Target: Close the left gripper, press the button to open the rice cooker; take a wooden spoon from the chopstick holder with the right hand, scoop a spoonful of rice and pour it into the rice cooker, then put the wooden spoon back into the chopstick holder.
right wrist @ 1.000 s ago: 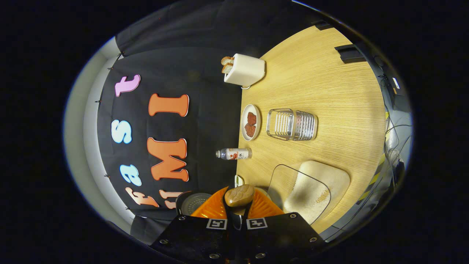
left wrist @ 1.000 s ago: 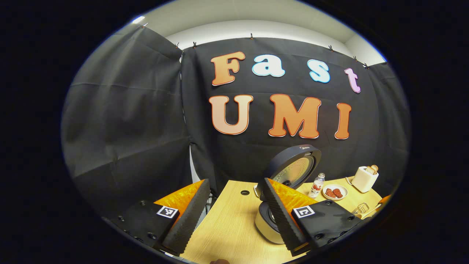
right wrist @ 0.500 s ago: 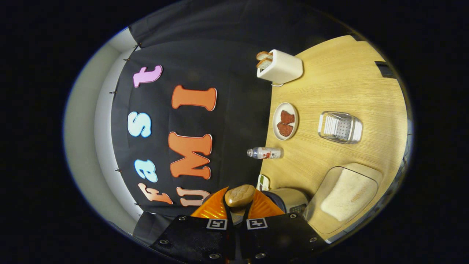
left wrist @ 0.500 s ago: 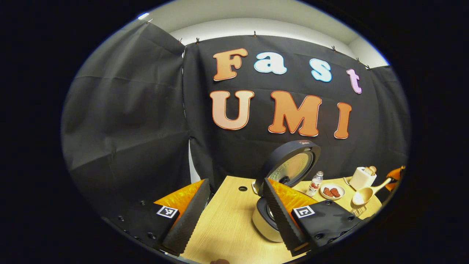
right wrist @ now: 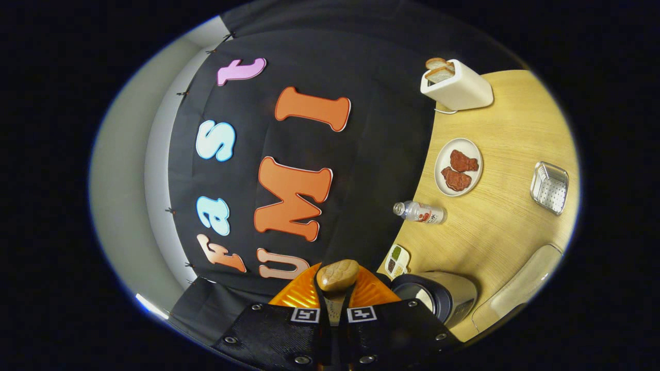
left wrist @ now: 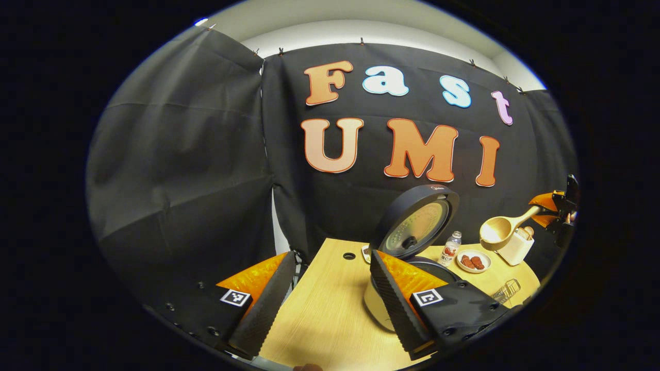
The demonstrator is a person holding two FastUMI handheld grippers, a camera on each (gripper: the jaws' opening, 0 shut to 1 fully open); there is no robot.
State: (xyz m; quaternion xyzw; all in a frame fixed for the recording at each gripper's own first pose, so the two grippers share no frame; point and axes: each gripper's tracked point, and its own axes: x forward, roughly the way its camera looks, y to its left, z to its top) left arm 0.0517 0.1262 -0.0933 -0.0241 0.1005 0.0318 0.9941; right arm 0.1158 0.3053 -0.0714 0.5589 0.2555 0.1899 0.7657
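The rice cooker (left wrist: pixel 379 304) stands on the wooden table (left wrist: pixel 325 309) with its round lid (left wrist: pixel 417 226) swung up. My left gripper (left wrist: pixel 330 304) is open just left of the cooker, its right finger in front of the cooker's body. The wooden spoon (left wrist: pixel 497 232) hangs in the air to the right of the lid, above the toaster, and my right gripper (left wrist: pixel 554 211) is shut on its handle. In the right gripper view the back of the spoon (right wrist: pixel 337 274) juts out between the fingers of that gripper (right wrist: pixel 337 288), with the cooker (right wrist: pixel 438 299) below right. The metal chopstick holder (right wrist: pixel 550 186) stands far right.
A clear rice container (right wrist: pixel 521 293) sits beside the cooker. A plate of red pieces (right wrist: pixel 459 166), a small bottle (right wrist: pixel 420 212), a toaster with bread (right wrist: pixel 456 85) and a little seasoning dish (right wrist: pixel 396 259) line the table's back edge by the cloth wall.
My right gripper has lifted the spoon away from the rice container, up and toward the cooker. The left gripper has stayed open and barely shifted.
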